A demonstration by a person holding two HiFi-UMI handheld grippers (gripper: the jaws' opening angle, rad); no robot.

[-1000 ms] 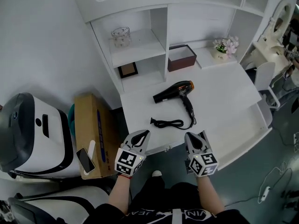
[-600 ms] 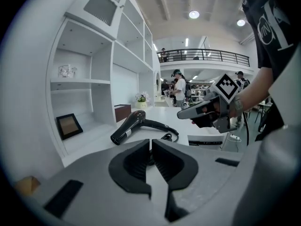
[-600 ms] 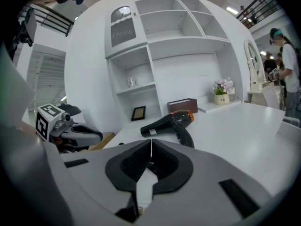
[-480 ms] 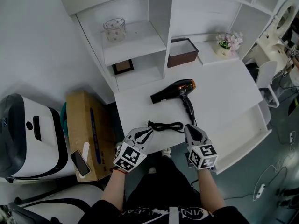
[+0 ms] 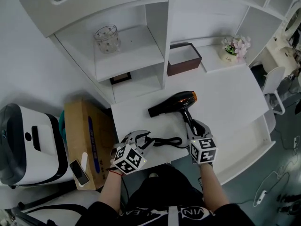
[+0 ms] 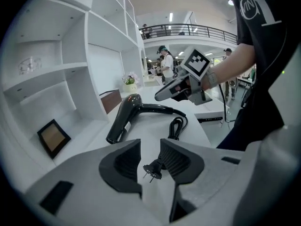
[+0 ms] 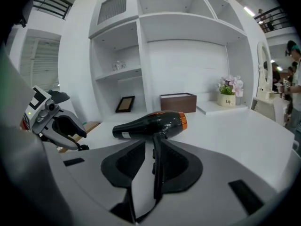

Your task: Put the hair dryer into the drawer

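Note:
A black hair dryer (image 5: 171, 102) with an orange ring lies on the white desk (image 5: 230, 93), its handle toward me and its black cord (image 5: 165, 141) coiled near the front edge. My left gripper (image 5: 145, 140) is at the cord's end. In the left gripper view its jaws (image 6: 150, 147) are opening, with the plug (image 6: 153, 170) between them and a gap showing. My right gripper (image 5: 195, 125) straddles the dryer's handle (image 7: 157, 166). Its jaws are opening too, and the pads stand off the handle. The dryer's body (image 7: 150, 125) lies just beyond the tips.
A brown box (image 5: 183, 60), a flower pot (image 5: 233, 48), a picture frame (image 5: 121, 77) and a glass jar (image 5: 107, 38) sit in the shelving behind. A lower white ledge (image 5: 247, 142) juts out at the desk's right. A cardboard box (image 5: 87, 131) stands at the left.
Both grippers have moved forward over the desk's front edge, the left one to the plug and the right one to the dryer's handle. Their jaws, shut before, now stand apart.

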